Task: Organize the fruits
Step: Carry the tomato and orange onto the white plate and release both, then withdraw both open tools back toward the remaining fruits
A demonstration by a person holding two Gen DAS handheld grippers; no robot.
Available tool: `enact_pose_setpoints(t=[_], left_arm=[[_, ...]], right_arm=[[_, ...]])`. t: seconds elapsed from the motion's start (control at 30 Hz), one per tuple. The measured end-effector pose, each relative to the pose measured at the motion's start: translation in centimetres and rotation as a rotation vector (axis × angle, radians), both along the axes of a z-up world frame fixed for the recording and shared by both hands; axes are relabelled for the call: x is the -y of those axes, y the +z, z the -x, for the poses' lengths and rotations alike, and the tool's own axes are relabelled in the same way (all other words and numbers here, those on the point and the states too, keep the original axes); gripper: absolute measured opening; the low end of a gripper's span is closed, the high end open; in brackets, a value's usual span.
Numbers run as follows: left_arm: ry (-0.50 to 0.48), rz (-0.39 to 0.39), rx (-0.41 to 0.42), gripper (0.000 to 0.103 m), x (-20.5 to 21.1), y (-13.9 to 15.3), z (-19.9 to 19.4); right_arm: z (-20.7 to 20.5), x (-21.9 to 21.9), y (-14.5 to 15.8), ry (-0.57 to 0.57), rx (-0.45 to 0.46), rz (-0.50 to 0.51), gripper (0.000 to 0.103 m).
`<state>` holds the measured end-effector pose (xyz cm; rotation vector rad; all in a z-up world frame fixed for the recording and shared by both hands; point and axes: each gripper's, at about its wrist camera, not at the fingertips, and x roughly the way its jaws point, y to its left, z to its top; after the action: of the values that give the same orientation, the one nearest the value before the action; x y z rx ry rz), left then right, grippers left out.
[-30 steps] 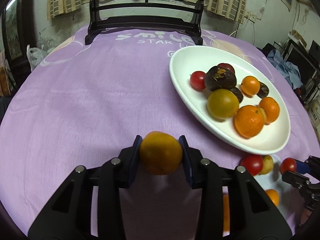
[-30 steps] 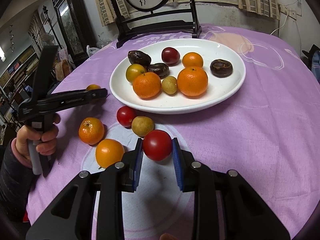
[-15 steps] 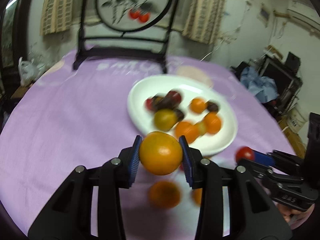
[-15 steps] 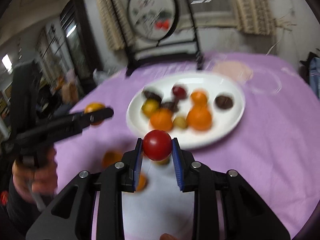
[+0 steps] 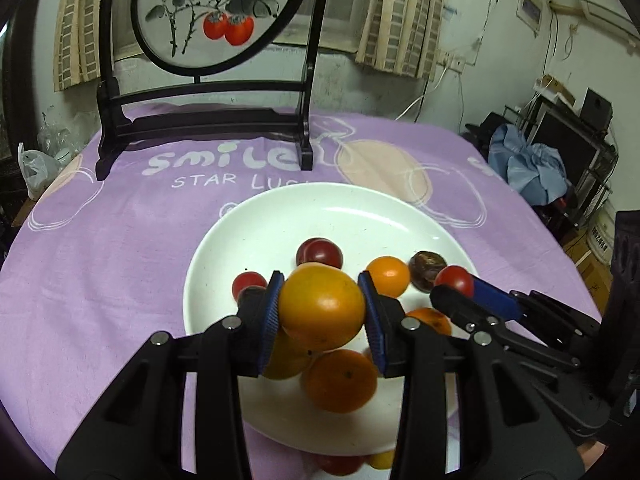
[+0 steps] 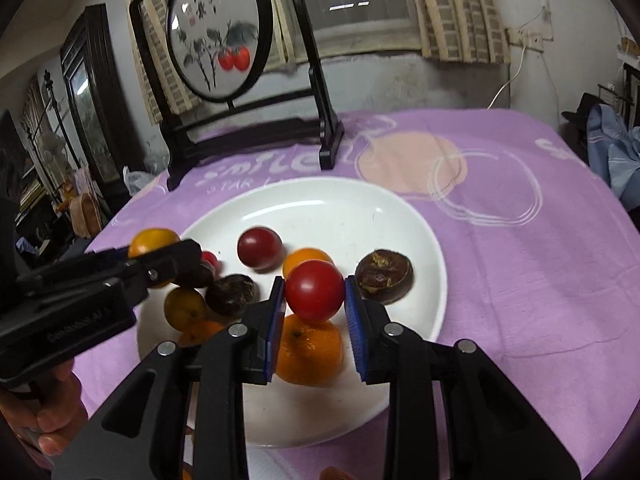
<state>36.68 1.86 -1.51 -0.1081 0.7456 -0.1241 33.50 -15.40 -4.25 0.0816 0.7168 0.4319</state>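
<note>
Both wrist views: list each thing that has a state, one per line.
Left gripper: shut on the orange, above the plate.
Right gripper: jaws opening, red tomato between them, above the plate.
Plate: holds fruit, part bare.
Dark red plum: lying on the plate.

Both wrist views look down, close — sharing the plate [image 5: 208, 264].
</note>
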Motion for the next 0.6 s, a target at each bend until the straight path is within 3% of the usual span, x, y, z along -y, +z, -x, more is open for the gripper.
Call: enact_pose_setpoints(t=[0.03, 0.07, 0.13, 0.2, 0.33, 0.43, 0.5, 0.6], left_arm=[[0.004, -0.001, -0.004, 0.039, -0.1, 0.0, 0.0], [0.01, 0.0, -0.004, 0.042, -0.2, 0.1, 0.1], [0.04, -0.008, 0.033, 0.081, -0.4, 0.9, 0.8], [0.08, -0.038, 0.099, 0.09, -0.6, 2.0, 2.0], [0.067, -0.083, 0.152, 0.098, -0.7, 3.6, 4.5], [0.052, -0.088, 0.184, 0.099, -1.5, 3.8, 7.0], [0.047, -0.071, 0.198, 0.1, -2.5, 3.5, 9.0], [0.077, -0.056, 0.183, 0.101, -4.0, 2.5, 10.9]], right_arm=[[-0.1, 0.1, 0.0, 0.005, -0.012, -0.003, 0.043], [0.0, 0.2, 0.1, 0.004, -0.02, -0.005, 0.057], [0.5, 0.5, 0.7, -0.011, -0.034, -0.004, 0.063], [1.4, 0.5, 1.5, -0.003, -0.02, 0.024, 0.063], [3.7, 0.6, 3.2, 0.004, 0.035, 0.072, 0.063], [6.7, 1.2, 4.6, 0.035, 0.115, 0.014, 0.063], [8.6, 1.4, 4.9, 0.055, 0.179, -0.014, 0.074], [10.1, 2.3, 3.9, 0.079, 0.178, -0.123, 0.074]])
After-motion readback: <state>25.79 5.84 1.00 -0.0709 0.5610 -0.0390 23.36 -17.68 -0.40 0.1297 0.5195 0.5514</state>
